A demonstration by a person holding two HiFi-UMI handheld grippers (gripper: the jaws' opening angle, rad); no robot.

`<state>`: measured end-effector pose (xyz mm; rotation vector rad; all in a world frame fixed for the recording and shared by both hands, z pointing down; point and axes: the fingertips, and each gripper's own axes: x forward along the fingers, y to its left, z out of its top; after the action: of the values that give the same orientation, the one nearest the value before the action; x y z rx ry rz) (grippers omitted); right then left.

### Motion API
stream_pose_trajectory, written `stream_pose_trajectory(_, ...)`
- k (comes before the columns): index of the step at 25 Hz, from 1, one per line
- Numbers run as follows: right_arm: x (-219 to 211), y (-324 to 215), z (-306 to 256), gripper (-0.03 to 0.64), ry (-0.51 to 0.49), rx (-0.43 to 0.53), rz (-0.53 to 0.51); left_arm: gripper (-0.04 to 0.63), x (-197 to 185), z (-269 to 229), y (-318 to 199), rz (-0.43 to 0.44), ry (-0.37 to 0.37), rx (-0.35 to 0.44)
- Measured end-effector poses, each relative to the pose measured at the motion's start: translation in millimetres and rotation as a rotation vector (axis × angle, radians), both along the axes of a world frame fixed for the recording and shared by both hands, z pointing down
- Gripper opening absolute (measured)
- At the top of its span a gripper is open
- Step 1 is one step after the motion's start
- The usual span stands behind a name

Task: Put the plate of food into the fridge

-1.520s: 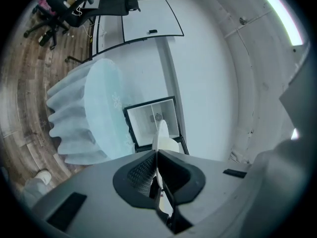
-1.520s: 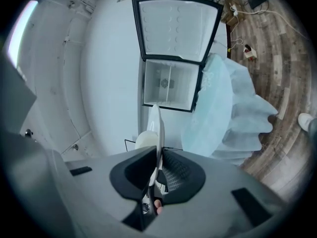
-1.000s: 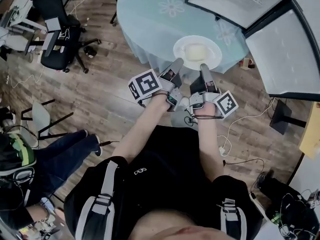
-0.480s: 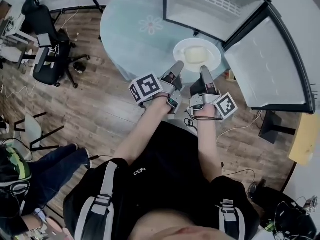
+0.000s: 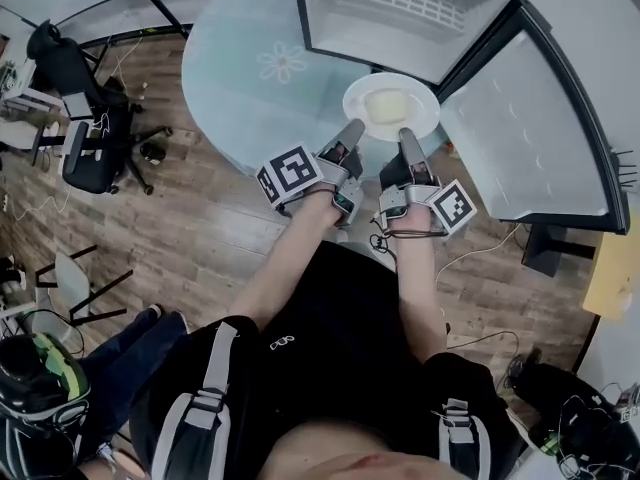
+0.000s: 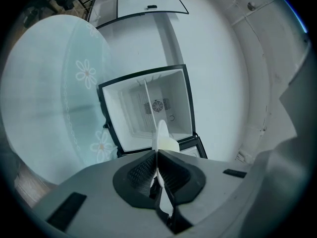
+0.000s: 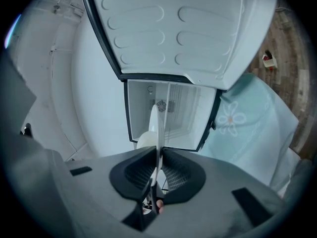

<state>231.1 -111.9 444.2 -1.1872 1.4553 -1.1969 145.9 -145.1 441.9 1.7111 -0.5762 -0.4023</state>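
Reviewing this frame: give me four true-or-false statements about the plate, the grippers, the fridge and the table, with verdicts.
1. The left gripper and the right gripper are both shut on the rim of the plate. True.
2. The fridge is closed. False: its door stands open and the inside shows.
3. The plate is empty. False: pale food lies on it.
4. The round table has a flower-patterned cloth. True.

Wood-plank floor (image 5: 200,238) underfoot; round table (image 5: 232,93) in pale floral cloth at twelve o'clock; seemingly a black office chair (image 5: 85,163) at ten.
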Motion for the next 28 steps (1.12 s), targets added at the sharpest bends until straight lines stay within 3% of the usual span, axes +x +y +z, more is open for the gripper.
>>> stream_pose_trajectory(13, 12, -122, -10, 0.041, -0.025, 0.014, 0.018, 0.017, 13, -17, -124, 0.0, -0.043, 0.038)
stream_pose_trajectory(28, 8, -215, -42, 0.044, 0.007, 0.059, -0.002, 0.017, 12, -46, -223, -0.031, -0.004, 0.083)
